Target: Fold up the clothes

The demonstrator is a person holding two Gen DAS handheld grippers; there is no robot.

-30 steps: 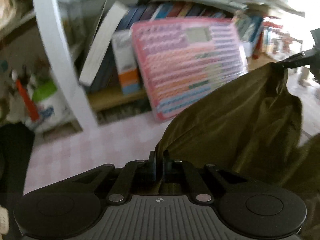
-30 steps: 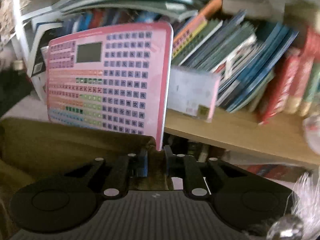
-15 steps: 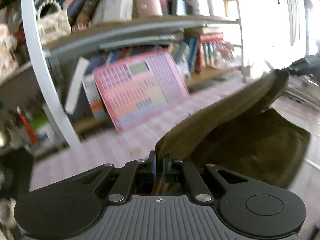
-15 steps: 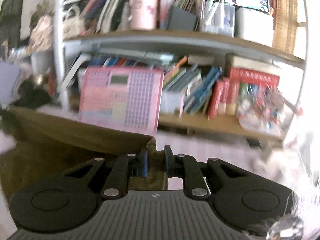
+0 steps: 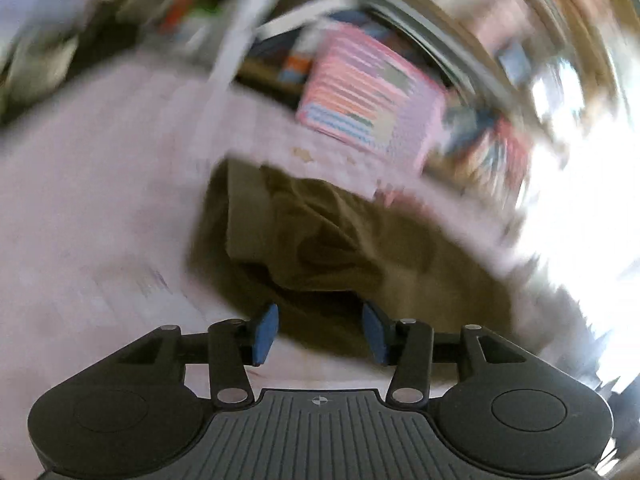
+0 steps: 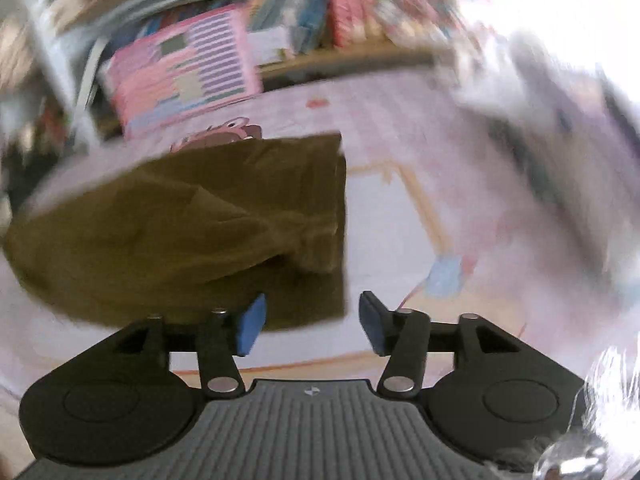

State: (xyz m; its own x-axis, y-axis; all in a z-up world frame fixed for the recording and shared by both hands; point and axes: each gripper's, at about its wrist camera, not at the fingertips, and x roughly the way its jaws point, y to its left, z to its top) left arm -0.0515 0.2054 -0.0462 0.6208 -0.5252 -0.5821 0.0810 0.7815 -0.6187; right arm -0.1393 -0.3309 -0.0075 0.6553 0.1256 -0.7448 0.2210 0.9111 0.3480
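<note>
An olive-green garment [image 5: 344, 248] lies folded over on a pale pink checked surface [image 5: 100, 184]; it also shows in the right wrist view [image 6: 192, 224]. My left gripper [image 5: 320, 330] is open and empty, its blue pads just above the garment's near edge. My right gripper [image 6: 308, 326] is open and empty, over the garment's near right corner. Both views are motion-blurred.
A pink chart board [image 5: 368, 100] leans against a bookshelf at the far edge of the surface, also in the right wrist view [image 6: 184, 68]. A white shelf post [image 5: 236, 44] stands left of it. A cartoon print [image 6: 224, 136] shows on the surface behind the garment.
Both grippers were shut on the lifted garment's edge. Now both are open, the garment lies folded on the surface, and both cameras have tilted down.
</note>
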